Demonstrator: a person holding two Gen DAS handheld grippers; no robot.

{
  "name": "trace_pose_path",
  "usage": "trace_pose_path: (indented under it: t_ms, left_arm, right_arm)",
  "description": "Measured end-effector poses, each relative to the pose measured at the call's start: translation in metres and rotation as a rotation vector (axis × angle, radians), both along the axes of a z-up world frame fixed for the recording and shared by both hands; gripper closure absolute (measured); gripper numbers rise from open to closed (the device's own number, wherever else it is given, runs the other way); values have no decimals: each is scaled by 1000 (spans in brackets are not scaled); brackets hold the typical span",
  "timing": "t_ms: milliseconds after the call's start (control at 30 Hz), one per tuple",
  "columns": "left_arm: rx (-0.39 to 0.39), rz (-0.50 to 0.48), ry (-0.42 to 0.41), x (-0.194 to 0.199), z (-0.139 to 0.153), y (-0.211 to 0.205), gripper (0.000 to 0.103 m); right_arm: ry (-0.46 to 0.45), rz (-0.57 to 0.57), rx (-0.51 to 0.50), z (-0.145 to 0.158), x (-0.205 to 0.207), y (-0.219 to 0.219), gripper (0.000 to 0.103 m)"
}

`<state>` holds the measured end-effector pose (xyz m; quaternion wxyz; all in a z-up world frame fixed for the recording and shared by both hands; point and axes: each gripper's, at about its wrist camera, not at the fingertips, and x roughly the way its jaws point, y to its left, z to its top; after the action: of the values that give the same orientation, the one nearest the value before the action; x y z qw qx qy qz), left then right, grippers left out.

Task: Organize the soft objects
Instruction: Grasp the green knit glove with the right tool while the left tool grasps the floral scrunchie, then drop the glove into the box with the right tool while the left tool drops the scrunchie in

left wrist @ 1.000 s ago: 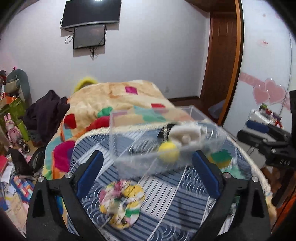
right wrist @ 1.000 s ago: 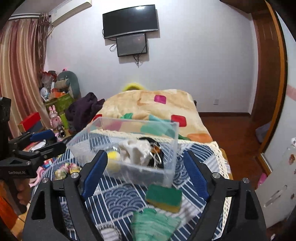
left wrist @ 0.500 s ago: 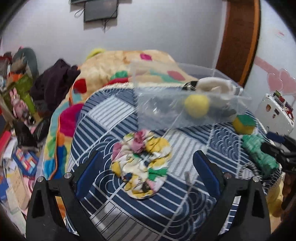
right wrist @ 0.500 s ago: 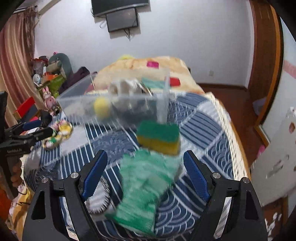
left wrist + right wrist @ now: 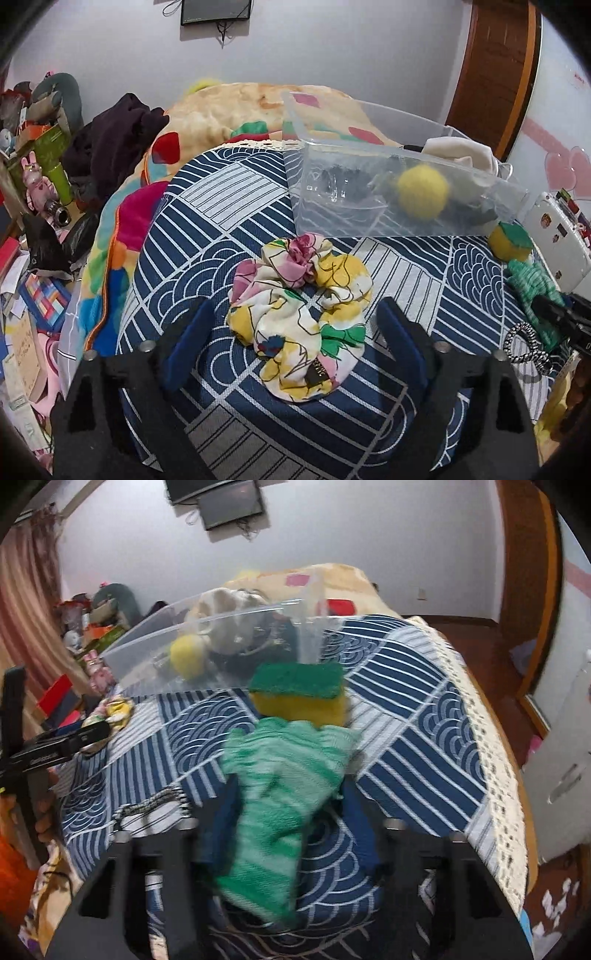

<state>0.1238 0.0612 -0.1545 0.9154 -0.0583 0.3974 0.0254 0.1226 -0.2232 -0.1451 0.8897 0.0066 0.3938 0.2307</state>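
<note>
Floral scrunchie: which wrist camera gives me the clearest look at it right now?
The left wrist view. The floral scrunchie lies whole and sharp on the patterned cloth, between the open left gripper fingers. The right wrist view shows only a small blurred piece at the far left edge.

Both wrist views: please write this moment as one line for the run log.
left gripper: open around floral scrunchie | right gripper: closing on green knitted cloth, blurred | clear bin: holds yellow ball | sponge: on table
</note>
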Motion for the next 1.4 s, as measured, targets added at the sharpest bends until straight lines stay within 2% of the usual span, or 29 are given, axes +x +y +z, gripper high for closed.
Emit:
trace_pose_path:
  t_ms: [67, 133, 200, 300, 400, 633, 867, 1133, 1400]
  left_arm:
    - [6, -10, -4, -1, 1, -2, 27]
    - [22, -13, -8, -2, 2, -4, 44]
    - [22, -30, -6, -5, 3, -7, 56]
    - [-25, -80, -1, -7, 8, -10, 72]
    - [-34, -108, -23, -14, 17, -17, 74]
    - [-1, -146, -142, -23, 58, -32, 74]
    - [-3, -125, -240, -12, 89, -30, 74]
    - [16, -114, -261, 20, 102, -26, 74]
    - [23, -109, -226, 52, 94, -26, 74]
  right_arm:
    - [-24, -1, -13, 2, -2, 2, 72]
    - [-26, 7, -6, 3, -4, 2, 77]
    - [-26, 10, 8, 4, -4, 1, 80]
    - [-38, 8, 16, 9, -5, 1, 83]
    - [-60, 6, 28, 17, -6, 1, 83]
    - [-147, 4, 47, 45, -2, 5, 83]
    - [-242, 30, 66, 73, 12, 20, 83]
    - [-290, 81, 102, 98, 40, 48, 83]
    - [-297, 149, 91, 105, 66, 90, 83]
